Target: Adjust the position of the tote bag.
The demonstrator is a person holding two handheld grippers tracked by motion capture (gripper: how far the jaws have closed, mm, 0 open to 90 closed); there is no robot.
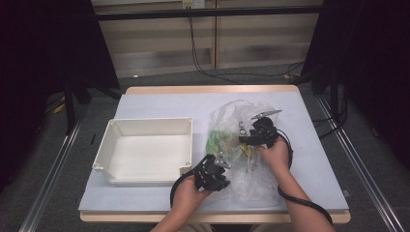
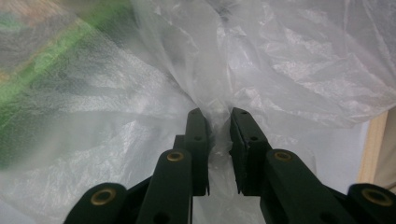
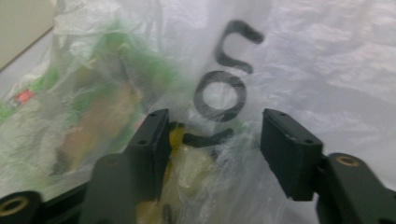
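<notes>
In the high view, a clear plastic bag [image 1: 241, 145] lies crumpled on the right half of the pale grey table [image 1: 145, 104], with green and yellow packets inside it and black lettering on its film. Just to its left sits a white square tray [image 1: 145, 147] with raised walls. The left gripper [image 1: 218, 166] comes in from the bottom edge and meets the bag's near left side, close to the tray's right corner. The right gripper [image 1: 251, 133] lies over the middle of the bag, the hand behind it resting on the film.

In the left gripper view, the 2 black jaws stand nearly together with a gathered fold of the plastic bag [image 2: 280, 70] pinched between the pads; the film fans out above them. A green blur shows through the bag at the upper left, and a strip of table at the right.

In the right gripper view, the jaws are spread apart and pressed against the plastic bag [image 3: 327, 60] without clamping it. Between them lies the film with black letters [image 3: 224, 79], and a yellow packet [image 3: 187, 163] shows beneath it by the left jaw. Green wrappers [image 3: 116, 60] sit farther left inside the bag.
</notes>
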